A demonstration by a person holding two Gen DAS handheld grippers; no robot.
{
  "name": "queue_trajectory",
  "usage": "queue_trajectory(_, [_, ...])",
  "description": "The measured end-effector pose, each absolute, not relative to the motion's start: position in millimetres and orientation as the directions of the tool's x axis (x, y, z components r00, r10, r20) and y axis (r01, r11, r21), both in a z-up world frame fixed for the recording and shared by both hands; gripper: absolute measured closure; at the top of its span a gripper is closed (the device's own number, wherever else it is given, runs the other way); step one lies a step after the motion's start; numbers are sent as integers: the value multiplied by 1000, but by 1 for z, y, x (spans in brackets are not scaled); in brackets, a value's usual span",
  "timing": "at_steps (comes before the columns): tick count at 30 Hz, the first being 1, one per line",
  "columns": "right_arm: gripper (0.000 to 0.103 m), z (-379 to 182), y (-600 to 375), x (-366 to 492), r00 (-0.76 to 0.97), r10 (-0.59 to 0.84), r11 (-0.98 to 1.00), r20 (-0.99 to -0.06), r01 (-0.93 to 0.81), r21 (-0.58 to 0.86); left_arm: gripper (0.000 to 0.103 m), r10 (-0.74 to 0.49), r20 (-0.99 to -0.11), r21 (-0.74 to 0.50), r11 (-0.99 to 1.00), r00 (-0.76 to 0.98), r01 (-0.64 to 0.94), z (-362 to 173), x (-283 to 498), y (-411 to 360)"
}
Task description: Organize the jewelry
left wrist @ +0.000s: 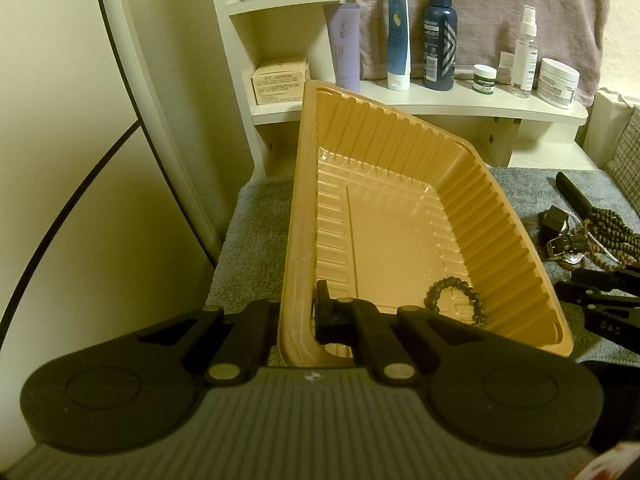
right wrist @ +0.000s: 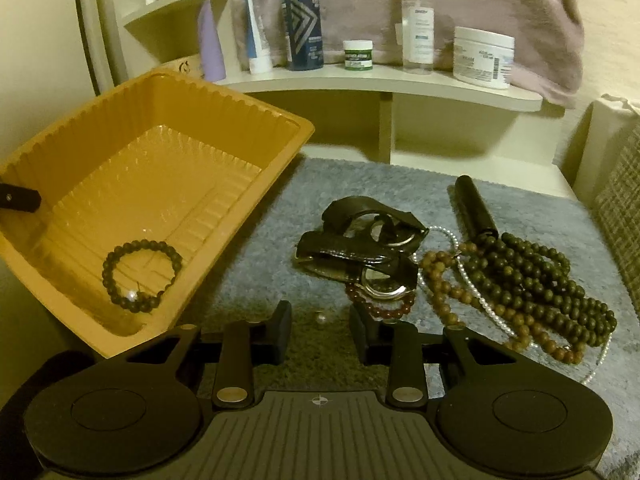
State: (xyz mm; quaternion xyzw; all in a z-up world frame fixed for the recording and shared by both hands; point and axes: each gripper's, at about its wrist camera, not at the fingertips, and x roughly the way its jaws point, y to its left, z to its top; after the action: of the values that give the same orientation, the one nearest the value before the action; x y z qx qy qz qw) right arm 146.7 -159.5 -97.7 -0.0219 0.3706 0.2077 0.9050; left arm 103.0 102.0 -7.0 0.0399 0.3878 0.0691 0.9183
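The left gripper (left wrist: 296, 320) pinched the near wall of the orange plastic tray (left wrist: 400, 128), one finger outside the rim and one inside, and the tray sat tilted, its far end raised off the grey mat (left wrist: 256, 232). Inside the tray, in the corner nearest that gripper, lay a dark beaded bracelet (left wrist: 456, 300); from the right wrist view the same bracelet (right wrist: 142, 276) formed a closed ring on the tray floor, and one left finger (right wrist: 20, 199) showed at the tray's left wall (right wrist: 192, 92).

The right gripper (right wrist: 320, 330) hovered over the mat's near edge with its fingers spread apart and nothing between them. A small pearl-like bead (right wrist: 320, 317) lay on the mat (right wrist: 260, 220) just ahead of the gap. Beyond the right finger a heap of jewelry occupied the mat's right half: a reddish-brown bead bracelet (right wrist: 400, 306) under a watch (right wrist: 380, 280) with dark straps, a tan bead string (right wrist: 444, 280), a thin pearl strand (right wrist: 476, 288), and a bundle of dark green beads (right wrist: 536, 272) nearest the right edge. A black cylinder (right wrist: 476, 204) lay toward the mat's far right corner, touching the beads.

Behind the mat a pale shelf (right wrist: 360, 84) carried a dark blue bottle (right wrist: 302, 20), a clear spray bottle (right wrist: 418, 28), a small green jar (right wrist: 358, 56), a white tub (right wrist: 484, 58) and a lilac tube (right wrist: 212, 44).
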Motion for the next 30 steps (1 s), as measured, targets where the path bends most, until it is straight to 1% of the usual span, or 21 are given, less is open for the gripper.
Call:
queue_trajectory(3, [78, -98, -159, 148, 644, 353, 914, -679, -391, 105, 100, 157, -707, 127, 987, 690, -96, -7, 103, 102])
queue_trajectory(4, [81, -98, -159, 149, 644, 352, 914, -679, -392, 101, 100, 157, -707, 126, 987, 690, -96, -7, 103, 102])
queue_trajectory(5, [90, -98, -159, 149, 645, 347, 915, -680, -393, 94, 100, 158, -707, 127, 987, 690, -96, -7, 103, 102])
queue_trajectory(6, [94, -98, -159, 148, 647, 343, 915, -681, -394, 87, 100, 158, -707, 127, 987, 690, -96, -7, 103, 102])
queue_trajectory(11, [94, -93, -161, 145, 654, 342, 915, -675, -395, 81, 100, 158, -707, 126, 987, 690, -97, -7, 103, 102])
queue_trajectory(15, [94, -79, -160, 139, 677, 355, 914, -645, -398, 86, 100, 157, -707, 125, 987, 690, -97, -7, 103, 102])
queue_trajectory(22, [94, -39, -143, 130, 647, 521, 835, -557, -520, 178, 100, 157, -707, 125, 987, 690, -97, -7, 103, 102])
queue_trajectory(26, [94, -36, -126, 122, 605, 575, 788, -550, -590, 176, 100, 157, -707, 124, 987, 689, -97, -7, 103, 102])
queue_trajectory(30, [94, -40, -117, 120, 582, 593, 771, -556, -610, 185, 100, 157, -708, 125, 987, 689, -96, -8, 102, 103])
